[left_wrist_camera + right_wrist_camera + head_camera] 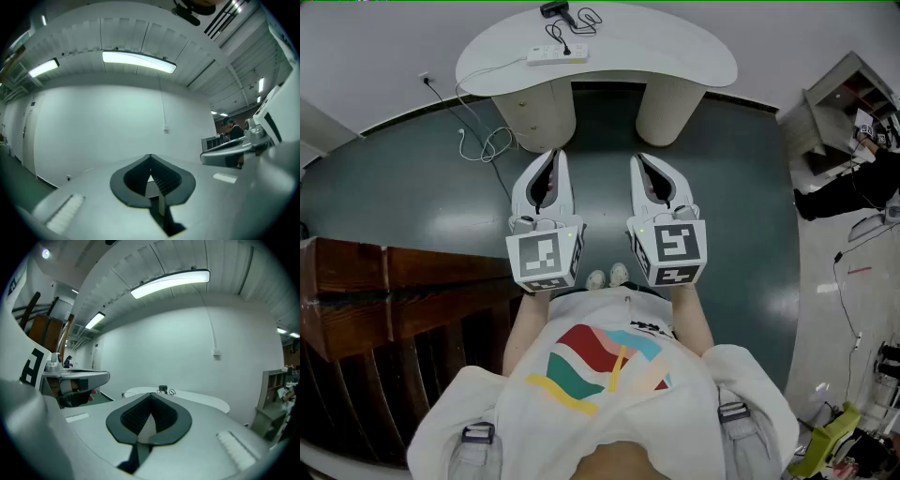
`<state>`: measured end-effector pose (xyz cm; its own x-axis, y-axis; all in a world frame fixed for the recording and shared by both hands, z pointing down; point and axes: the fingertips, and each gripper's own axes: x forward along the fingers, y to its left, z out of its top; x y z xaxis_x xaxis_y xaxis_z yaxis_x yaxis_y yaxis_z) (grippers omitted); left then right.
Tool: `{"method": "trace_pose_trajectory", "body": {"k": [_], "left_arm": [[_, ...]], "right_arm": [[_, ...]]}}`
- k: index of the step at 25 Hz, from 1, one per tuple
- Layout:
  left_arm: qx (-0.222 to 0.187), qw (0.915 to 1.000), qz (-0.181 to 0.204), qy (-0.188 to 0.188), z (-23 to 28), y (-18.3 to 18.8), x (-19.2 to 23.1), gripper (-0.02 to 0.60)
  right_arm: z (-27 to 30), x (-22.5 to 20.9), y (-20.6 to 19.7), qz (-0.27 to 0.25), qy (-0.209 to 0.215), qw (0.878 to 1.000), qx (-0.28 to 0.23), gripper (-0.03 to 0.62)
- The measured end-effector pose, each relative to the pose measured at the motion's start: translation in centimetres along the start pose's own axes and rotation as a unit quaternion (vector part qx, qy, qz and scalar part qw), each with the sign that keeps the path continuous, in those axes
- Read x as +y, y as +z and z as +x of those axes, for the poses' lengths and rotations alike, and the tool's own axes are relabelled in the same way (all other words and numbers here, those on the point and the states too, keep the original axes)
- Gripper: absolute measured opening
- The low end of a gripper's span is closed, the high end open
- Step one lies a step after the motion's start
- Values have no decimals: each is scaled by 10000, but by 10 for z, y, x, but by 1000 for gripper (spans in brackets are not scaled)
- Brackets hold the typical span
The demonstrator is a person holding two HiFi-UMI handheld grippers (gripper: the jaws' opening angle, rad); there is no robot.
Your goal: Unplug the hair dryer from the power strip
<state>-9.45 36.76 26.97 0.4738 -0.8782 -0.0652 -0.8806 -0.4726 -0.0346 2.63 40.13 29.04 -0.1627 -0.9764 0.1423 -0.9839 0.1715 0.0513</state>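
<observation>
Head camera: high up, looks steeply down; surface [675, 56] far ahead. Cameras on left gripper [551, 161], right gripper [642, 164]: look level at wall [93, 126]. Right gripper view shares surface with head view.

I saw bright light from a long ceiling lamp [169, 283]. The edges looked bent and dark.
</observation>
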Motion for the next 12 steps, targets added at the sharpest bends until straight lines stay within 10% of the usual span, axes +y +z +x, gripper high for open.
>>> {"method": "trace_pose_trajectory", "body": {"k": [12], "left_arm": [[211, 9998, 10, 5, 19, -13, -15, 0]], "right_arm": [[1, -23, -9, 122, 27, 9999, -12, 12]]}}
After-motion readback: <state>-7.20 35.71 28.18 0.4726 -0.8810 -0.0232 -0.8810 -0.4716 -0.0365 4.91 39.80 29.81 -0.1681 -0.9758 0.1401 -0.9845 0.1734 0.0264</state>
